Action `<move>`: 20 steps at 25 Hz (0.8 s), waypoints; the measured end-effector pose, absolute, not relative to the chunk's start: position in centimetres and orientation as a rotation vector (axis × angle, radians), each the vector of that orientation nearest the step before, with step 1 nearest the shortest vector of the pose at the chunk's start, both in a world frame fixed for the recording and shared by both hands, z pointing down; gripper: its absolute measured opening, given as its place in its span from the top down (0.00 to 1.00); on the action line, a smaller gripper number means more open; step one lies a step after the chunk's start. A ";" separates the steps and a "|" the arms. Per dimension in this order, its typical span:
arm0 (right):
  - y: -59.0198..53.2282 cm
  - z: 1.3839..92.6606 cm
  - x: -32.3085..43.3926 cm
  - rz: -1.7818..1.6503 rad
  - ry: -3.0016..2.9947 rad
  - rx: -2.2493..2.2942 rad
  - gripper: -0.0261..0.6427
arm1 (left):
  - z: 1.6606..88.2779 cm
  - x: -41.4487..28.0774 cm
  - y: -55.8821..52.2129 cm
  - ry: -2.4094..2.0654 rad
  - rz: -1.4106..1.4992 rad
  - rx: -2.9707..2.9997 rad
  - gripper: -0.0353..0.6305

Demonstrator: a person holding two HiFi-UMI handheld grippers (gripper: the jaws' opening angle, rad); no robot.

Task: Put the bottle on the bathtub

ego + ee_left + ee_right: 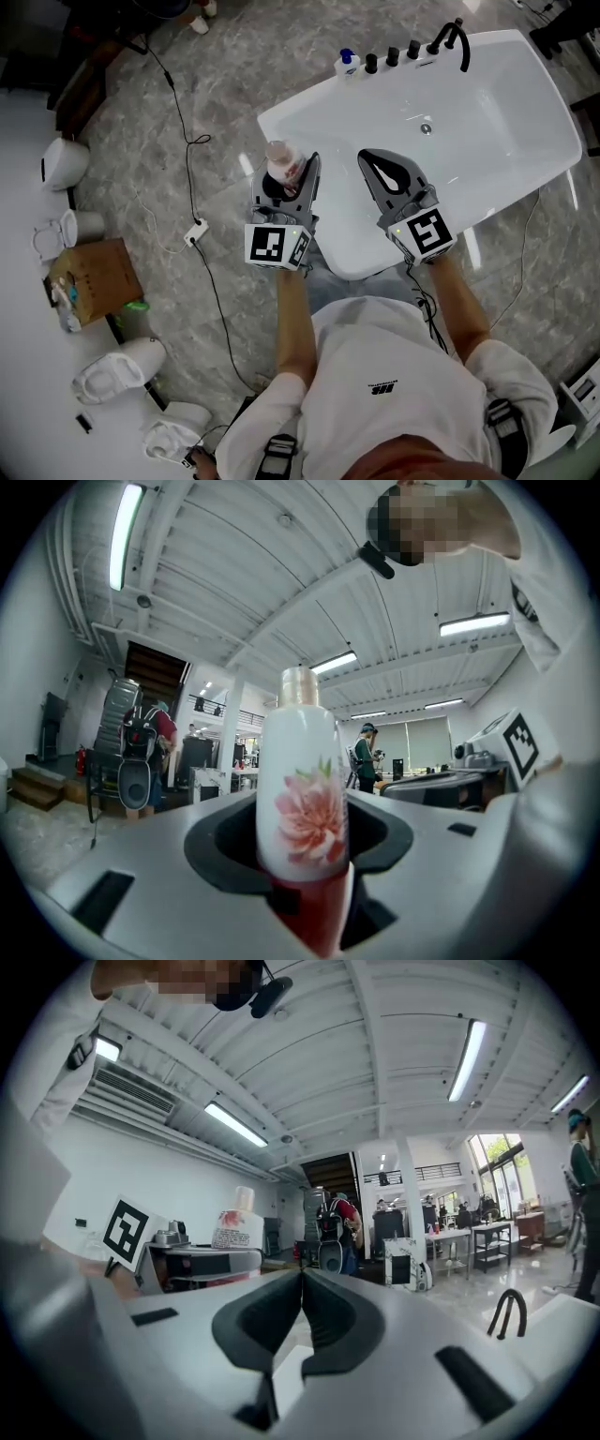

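Note:
A white bottle (281,165) with a pink flower print and a red base stands upright between the jaws of my left gripper (286,184), which is shut on it. It hangs over the near left corner of the white bathtub (525,112). In the left gripper view the bottle (302,794) fills the centre, its pale cap on top. My right gripper (386,178) is held over the tub's near end, shut, with nothing in it. In the right gripper view its pads (272,1321) meet, and the bottle (234,1227) shows at the left.
Black taps and a spout (450,42) line the tub's far rim, next to a blue-capped bottle (348,63). A cable with a socket strip (195,232) runs over the marble floor. Toilets (117,367) and a cardboard box (94,278) stand at the left.

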State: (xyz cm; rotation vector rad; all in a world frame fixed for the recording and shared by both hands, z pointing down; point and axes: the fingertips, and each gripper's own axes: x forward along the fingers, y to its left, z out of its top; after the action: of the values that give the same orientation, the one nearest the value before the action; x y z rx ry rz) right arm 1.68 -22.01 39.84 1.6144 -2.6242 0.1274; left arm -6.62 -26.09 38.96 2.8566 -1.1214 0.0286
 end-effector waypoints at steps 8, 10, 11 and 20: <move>-29.3 45.6 0.8 0.235 -2.444 1.800 0.97 | 44.6 -7.1 -35.2 -0.878 0.077 2.859 0.63; -31.3 47.2 0.3 0.266 -2.418 1.821 0.97 | 46.3 -7.1 -37.2 -0.844 0.084 2.852 0.63; -32.2 48.0 0.1 0.285 -2.405 1.832 0.97 | 47.3 -7.2 -38.2 -0.827 0.089 2.849 0.63; -40.5 56.0 0.5 0.315 -2.313 1.837 0.97 | 55.5 -5.7 -46.9 -0.732 0.094 2.849 0.63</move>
State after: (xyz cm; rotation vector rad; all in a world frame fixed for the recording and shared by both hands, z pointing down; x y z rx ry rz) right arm 0.54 -40.52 56.02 1.8372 -2.3133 0.3149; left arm -5.73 -46.85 55.48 2.8486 -0.7324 0.0942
